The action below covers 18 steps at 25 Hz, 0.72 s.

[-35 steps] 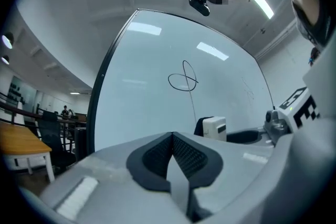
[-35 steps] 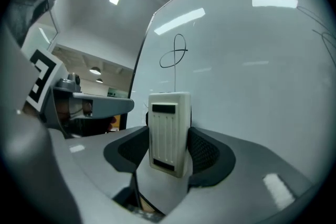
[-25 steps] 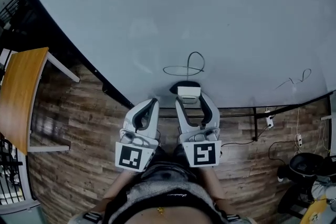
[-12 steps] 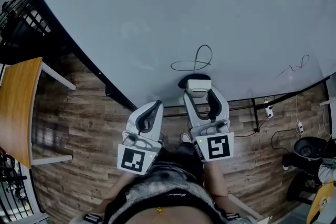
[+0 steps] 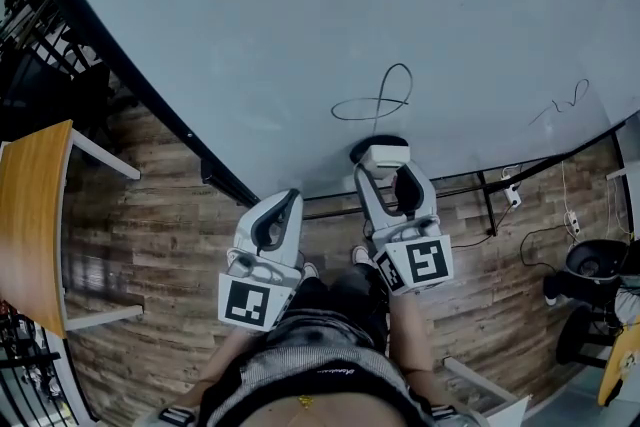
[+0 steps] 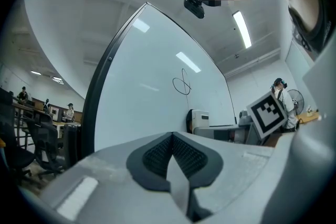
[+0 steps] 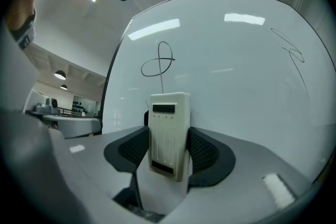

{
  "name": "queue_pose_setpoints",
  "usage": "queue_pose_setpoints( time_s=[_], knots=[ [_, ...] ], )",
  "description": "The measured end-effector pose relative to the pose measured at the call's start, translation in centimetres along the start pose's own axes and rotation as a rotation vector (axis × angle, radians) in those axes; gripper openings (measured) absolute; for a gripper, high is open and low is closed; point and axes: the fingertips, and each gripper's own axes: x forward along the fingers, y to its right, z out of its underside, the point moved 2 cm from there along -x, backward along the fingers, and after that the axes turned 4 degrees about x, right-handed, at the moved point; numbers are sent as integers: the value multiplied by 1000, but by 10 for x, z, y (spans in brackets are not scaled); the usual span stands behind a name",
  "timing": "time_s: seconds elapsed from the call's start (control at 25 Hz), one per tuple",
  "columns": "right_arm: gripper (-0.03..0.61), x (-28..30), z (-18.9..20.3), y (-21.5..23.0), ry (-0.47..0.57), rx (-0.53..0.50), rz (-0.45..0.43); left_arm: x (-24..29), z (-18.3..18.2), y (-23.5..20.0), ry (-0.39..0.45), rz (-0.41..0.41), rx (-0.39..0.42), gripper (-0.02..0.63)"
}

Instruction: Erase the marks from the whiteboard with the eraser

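The left gripper [image 5: 283, 205] hangs before the whiteboard [image 5: 300, 25], jaws pressed together on nothing. Beside it, the right gripper [image 5: 388, 177] clamps the eraser [image 5: 384, 157] just under the looped mark [image 5: 375, 103]. A squiggle [image 5: 560, 102] lies farther right.

**Surfaces and finishes at the board**

Whiteboard [image 5: 300, 35], ahead of both jaws: smooth, glossy, pale; ceiling lights show on it as bright bars. Its frame [image 6: 97, 97]: dark, matt.

Eraser [image 7: 169, 134], between the right hand-held gripper [image 7: 168, 152] pads [image 7: 203, 153]: cream hard plastic, matt, with fine ribs down its back and two dark inset strips. A dark, soft-looking layer on its board side.

Both shells, left hand-held gripper [image 6: 172, 152] included: light grey plastic, smooth, satin. Pads black, rubbery-looking, cross-hatched.

Floor [image 5: 150, 215], beneath the grippers: brown wood planks, grain plain, dull sheen. Table [image 5: 30, 215], far left of the left one: orange-brown wood top, smooth; white legs.
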Motion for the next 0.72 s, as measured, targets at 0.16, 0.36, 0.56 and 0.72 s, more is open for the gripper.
queue_pose_setpoints(
  time_s=[0.16,0.36,0.56,0.72],
  knots=[
    [238,-2,20,2,-37,-10,34,0,-1,2,0,21,11,-2],
    [238,-4,41,7,-103,-17,57,2,2,5,-16,31,-2,-2],
    [238,-8,66,18,-208,-44,86,8,3,12,-19,45,-11,-2],
    [236,-10,74,18,-242,-57,90,7,8,17,-28,54,-51,-2]
  ],
)
